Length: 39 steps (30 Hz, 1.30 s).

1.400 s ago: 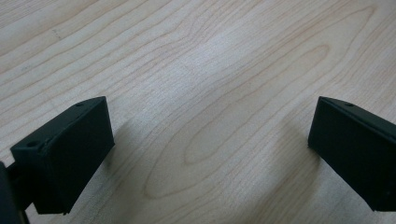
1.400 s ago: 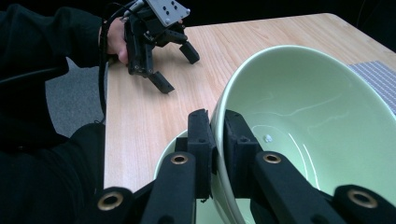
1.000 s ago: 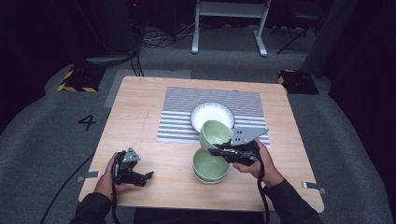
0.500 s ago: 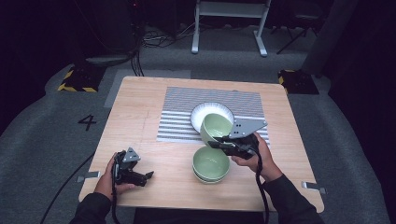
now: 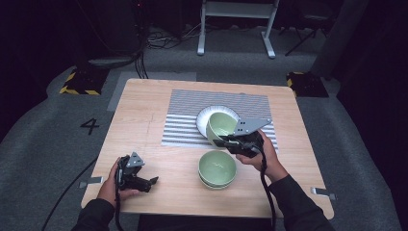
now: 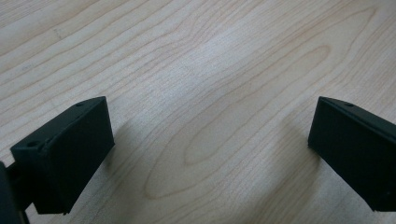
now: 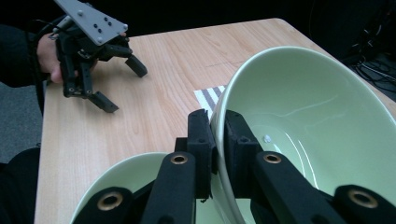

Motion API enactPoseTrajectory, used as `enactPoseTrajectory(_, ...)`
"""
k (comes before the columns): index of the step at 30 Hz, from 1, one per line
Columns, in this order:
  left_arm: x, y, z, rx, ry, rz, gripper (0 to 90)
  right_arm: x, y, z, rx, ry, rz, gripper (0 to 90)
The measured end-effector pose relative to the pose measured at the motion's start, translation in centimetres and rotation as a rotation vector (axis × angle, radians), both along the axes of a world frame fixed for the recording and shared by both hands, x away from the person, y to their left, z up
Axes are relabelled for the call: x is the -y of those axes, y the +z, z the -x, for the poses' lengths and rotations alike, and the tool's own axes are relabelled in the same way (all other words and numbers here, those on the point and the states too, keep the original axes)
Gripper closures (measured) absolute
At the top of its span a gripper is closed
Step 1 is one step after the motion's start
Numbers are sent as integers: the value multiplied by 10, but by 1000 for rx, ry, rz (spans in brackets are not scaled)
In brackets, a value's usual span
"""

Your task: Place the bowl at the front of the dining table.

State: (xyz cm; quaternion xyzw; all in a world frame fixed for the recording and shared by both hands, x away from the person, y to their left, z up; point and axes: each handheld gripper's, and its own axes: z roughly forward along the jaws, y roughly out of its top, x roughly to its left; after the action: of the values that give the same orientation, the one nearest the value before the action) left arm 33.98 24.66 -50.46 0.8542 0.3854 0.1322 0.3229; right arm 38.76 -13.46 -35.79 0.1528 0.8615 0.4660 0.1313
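Transfer of a green bowl [image 5: 221, 126] by the right gripper [image 5: 226, 141], seen from the high view and both gripper views. The bowl's rim is pinched between the gripper's two black jaws, one inside and one outside the wall, as is plain in the right gripper view [image 7: 308, 121]. The bowl is held tilted, clear of the table [image 5: 144, 110], directly over the white plate [image 5: 204, 118] on the striped mat [image 5: 183, 120]. One second earlier it was carried lower and nearer, just above the stacked green bowls [image 5: 217, 168] at the front of the table; half a second ago it was already halfway across. It has thus been lifted off the stack and moved away from the person, towards the plate. From this it is judged that unstacking is complete and that the step in hand is setting the bowl down on the plate, which calls for levelling it first. The left gripper [image 5: 139, 182] is rested at the near left of the table with its jaws spread wide over bare wood, unchanged across the three moments; nothing is held between them.
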Motion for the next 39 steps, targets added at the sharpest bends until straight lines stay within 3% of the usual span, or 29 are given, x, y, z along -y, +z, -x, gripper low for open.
enactPoseTrajectory(12, 0, 0, 0, 0, 0, 0, 1, -2, -4, -18, -17, -40, -4, 826)
enactPoseTrajectory(39, 0, 0, 0, 2, 5, -3, 2, -12, -14, -54, -30, -120, 44, 826)
